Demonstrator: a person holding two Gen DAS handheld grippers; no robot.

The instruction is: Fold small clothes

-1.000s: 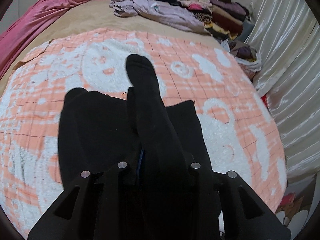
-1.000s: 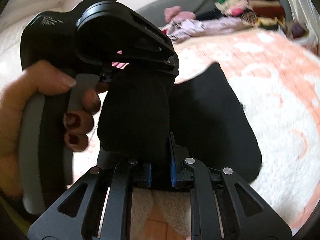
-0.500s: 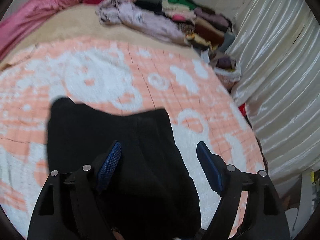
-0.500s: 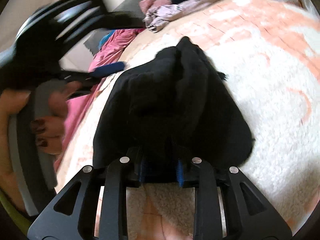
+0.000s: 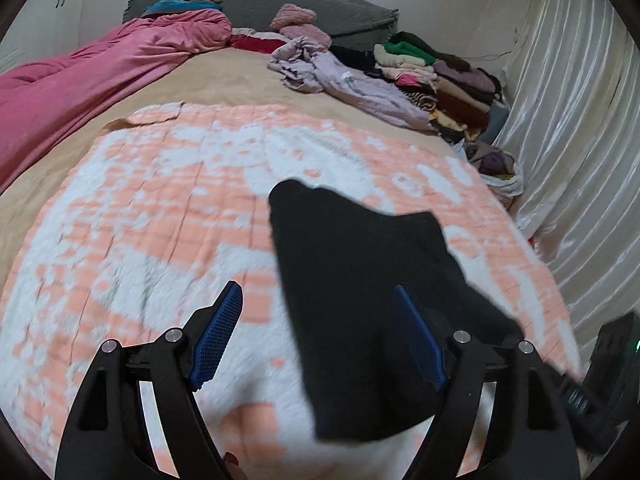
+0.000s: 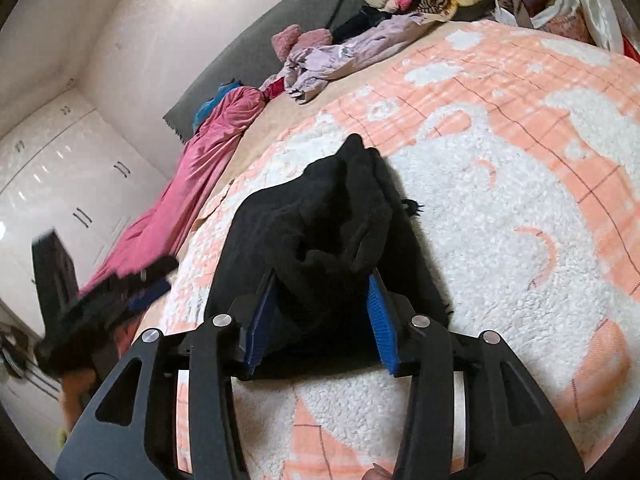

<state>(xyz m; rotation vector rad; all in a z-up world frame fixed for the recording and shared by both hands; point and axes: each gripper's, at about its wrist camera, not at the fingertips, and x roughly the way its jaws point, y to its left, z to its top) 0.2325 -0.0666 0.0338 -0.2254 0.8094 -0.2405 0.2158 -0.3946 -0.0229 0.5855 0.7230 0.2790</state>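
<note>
A small black garment (image 5: 352,248) lies folded over on the orange-and-white fleece blanket (image 5: 160,208). My left gripper (image 5: 317,292) stands open above the garment's left edge; neither blue pad touches the cloth. In the right wrist view the garment (image 6: 332,208) is bunched up between the pads of my right gripper (image 6: 323,280), whose jaws are opening; both blue pad faces show and stand clear of the cloth. The left gripper (image 6: 100,300) appears as a dark blur at the left, and the right gripper's body (image 5: 600,380) shows at the lower right of the left wrist view.
A pink duvet (image 5: 100,72) runs along the bed's left side. A lilac garment (image 5: 352,84) and a stack of folded clothes (image 5: 440,80) lie at the back right by the cream curtain (image 5: 580,140). White wardrobe doors (image 6: 60,168) stand to the left.
Both grippers have let go of the black garment: the left one opened wide and swung away to the left, and the right one's pads spread apart. The lifted fold now lies on the garment.
</note>
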